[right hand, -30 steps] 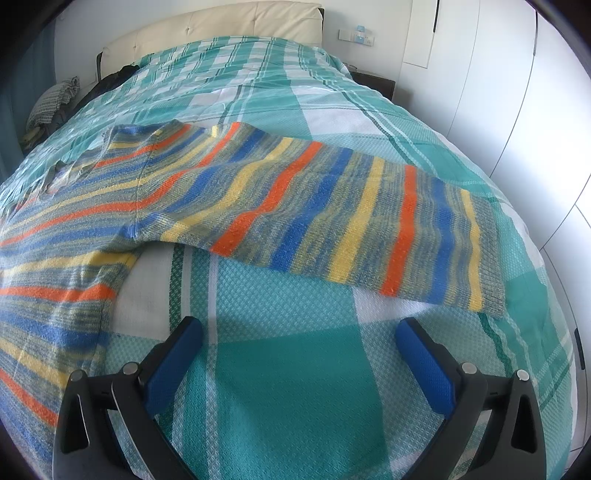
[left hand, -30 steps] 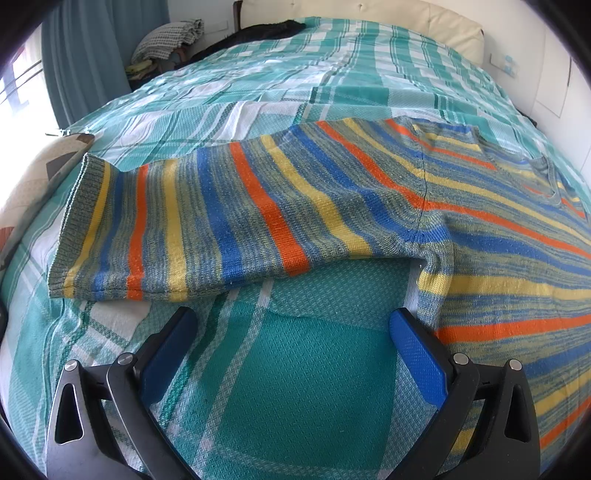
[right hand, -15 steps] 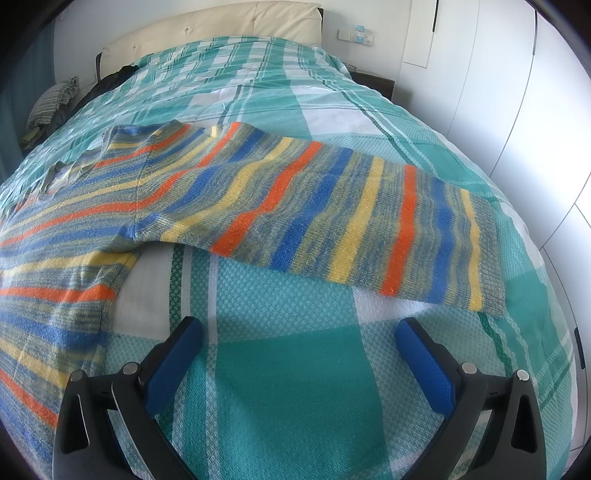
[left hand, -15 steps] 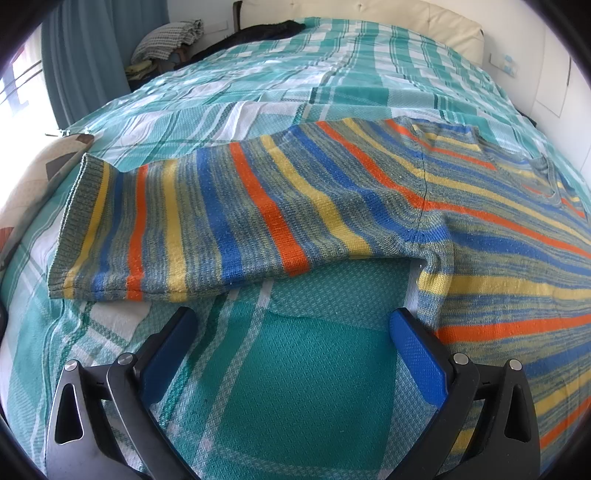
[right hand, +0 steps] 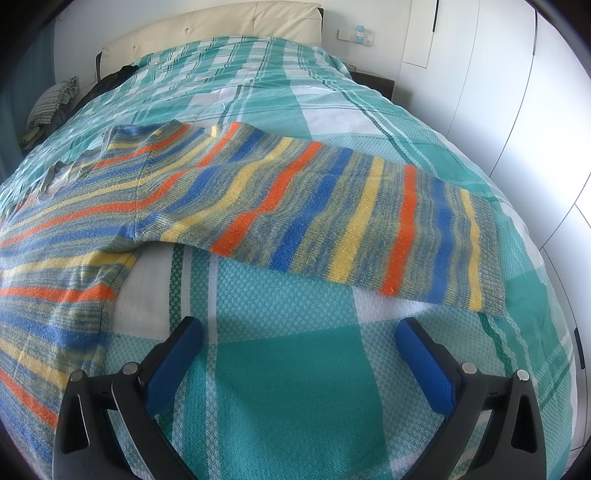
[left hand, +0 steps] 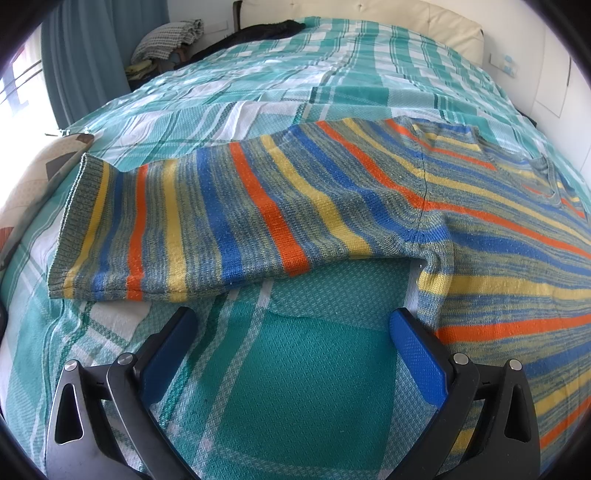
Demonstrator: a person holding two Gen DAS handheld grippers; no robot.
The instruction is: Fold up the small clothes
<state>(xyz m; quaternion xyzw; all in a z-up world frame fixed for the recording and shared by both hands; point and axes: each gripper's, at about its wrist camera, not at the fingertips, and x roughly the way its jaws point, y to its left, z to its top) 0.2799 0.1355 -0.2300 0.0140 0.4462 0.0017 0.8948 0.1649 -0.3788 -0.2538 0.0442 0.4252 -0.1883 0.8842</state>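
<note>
change: none over the last second | we are hovering left gripper (left hand: 293, 334) and right gripper (right hand: 299, 341), both spread and empty, before striped sweater (left hand: 295, 206) sleeves | folding not yet begun

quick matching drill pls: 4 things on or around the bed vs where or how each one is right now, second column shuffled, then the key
1. sweater
2. left gripper
3. right gripper
4. headboard

A. open, just short of the sweater's left sleeve
B. cream, at the far end of the bed
C. spread flat on the bedspread, sleeves out
D. open, just short of the sweater's right sleeve

Pairs: 1-C, 2-A, 3-D, 4-B
</note>
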